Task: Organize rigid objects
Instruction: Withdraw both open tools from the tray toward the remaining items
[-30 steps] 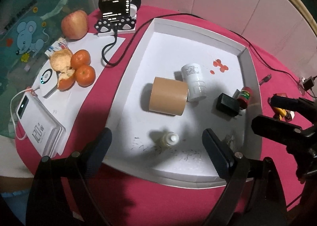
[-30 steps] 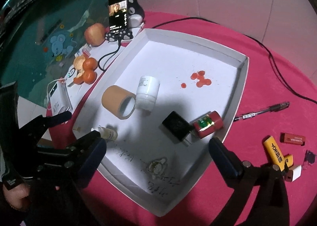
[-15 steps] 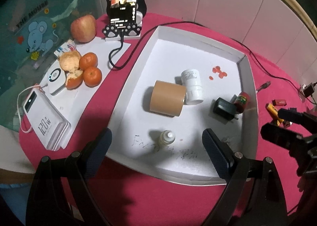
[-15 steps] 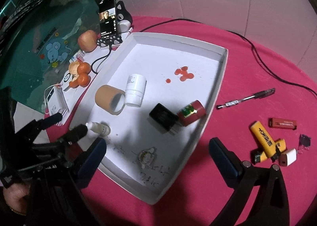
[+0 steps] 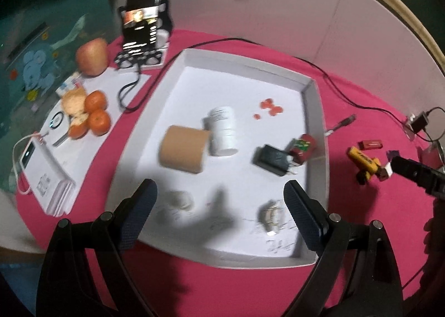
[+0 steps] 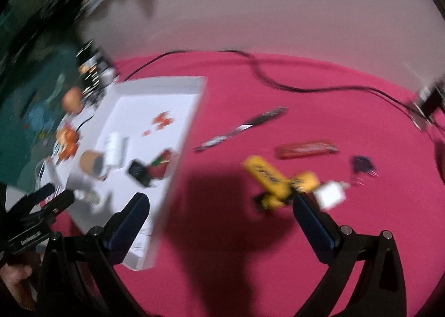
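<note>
Two views are given, and each shows what the other lacks. In the left wrist view the white tray (image 5: pixel 315 111) is seen whole on the pink cloth (image 5: pixel 222 283). In it, a brown tape roll (image 5: pixel 183 149) lies on its side, its long axis running toward the white jar (image 5: pixel 224 133) that touches it. The jar also lies on its side, its length running from the near edge toward the far wall. A black charger (image 5: pixel 271 160) lies beside a small red can (image 5: pixel 301 147), which is tipped over near the right wall. A fruit pile (image 5: pixel 89 117), an apple (image 5: pixel 93 55), a phone on a stand (image 5: pixel 141 28) and a white power bank (image 5: pixel 41 175) are seen left of the tray only in this view with any clarity.

In the right wrist view, which is heavily blurred, the loose items outside the tray are shown better. A pen (image 6: pixel 240 129) lies on the cloth with its long axis slanting from lower left to upper right. A yellow lighter (image 6: pixel 268 175) lies at a slant, its far end up and to the left. A red lighter (image 6: pixel 307 149) lies nearly level across the picture. A small white block (image 6: pixel 331 194) lies just beside the yellow pieces.

The left gripper (image 5: pixel 219 197) is held wide open over the tray's near part, with nothing between its jaws. The right gripper (image 6: pixel 219 208) is likewise wide apart and empty, over the bare cloth, with the yellow lighter near its right finger (image 6: pixel 311 219).
</note>
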Motion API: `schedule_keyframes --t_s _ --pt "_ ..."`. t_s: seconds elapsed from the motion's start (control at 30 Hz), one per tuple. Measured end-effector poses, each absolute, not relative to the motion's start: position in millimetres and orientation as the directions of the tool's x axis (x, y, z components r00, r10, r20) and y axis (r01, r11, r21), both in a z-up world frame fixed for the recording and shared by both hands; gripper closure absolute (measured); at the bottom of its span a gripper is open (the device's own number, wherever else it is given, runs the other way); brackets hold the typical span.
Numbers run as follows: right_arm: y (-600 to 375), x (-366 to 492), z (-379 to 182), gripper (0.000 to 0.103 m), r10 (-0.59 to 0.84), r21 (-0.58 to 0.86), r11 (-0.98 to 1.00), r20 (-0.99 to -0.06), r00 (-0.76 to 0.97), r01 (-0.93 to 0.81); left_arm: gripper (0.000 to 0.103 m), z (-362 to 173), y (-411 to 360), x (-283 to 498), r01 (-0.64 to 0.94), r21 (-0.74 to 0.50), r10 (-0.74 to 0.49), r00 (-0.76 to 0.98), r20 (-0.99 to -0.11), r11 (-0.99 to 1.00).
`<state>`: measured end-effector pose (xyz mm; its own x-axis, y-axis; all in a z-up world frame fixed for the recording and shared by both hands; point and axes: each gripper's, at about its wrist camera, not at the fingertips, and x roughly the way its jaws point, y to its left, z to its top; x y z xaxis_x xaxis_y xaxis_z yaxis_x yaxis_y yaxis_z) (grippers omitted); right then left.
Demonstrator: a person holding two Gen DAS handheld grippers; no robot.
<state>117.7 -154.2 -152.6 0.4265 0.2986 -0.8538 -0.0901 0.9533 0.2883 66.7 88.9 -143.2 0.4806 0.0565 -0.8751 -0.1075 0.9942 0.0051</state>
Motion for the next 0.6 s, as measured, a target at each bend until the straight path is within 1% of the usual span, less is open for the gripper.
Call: schedule_keyframes --t_s 0.17,0.27,0.4,0.6 --pt "-221.3 111.4 -163.1 0.0 0.202 0.264 0.961 -0.874 0.441 0.084 0.01 -146.2 62.5 76.9 -0.041 -0.009 0.011 0.478 -0.878 0.999" --pt "-254.3 107.4 -167.9 0.0 0.165 0.251 0.957 -0.884 0.438 0.148 0.01 -150.0 39.8 82.2 0.028 -0.015 -0.026 0.467 -0.884 1.0" --pt "-278.4 102.4 -170.2 0.0 0.15 0.241 0.958 -0.883 0.445 0.154 0.01 -154.3 2.2 90.1 0.143 -0.005 -0.069 0.445 -0.893 0.99" --pt "-285.9 103.3 -177.1 0.0 0.132 0.178 0.982 -0.89 0.437 0.065 0.01 -166.1 -49.5 99.1 0.285 -0.016 -0.131 0.387 -0.913 0.958"
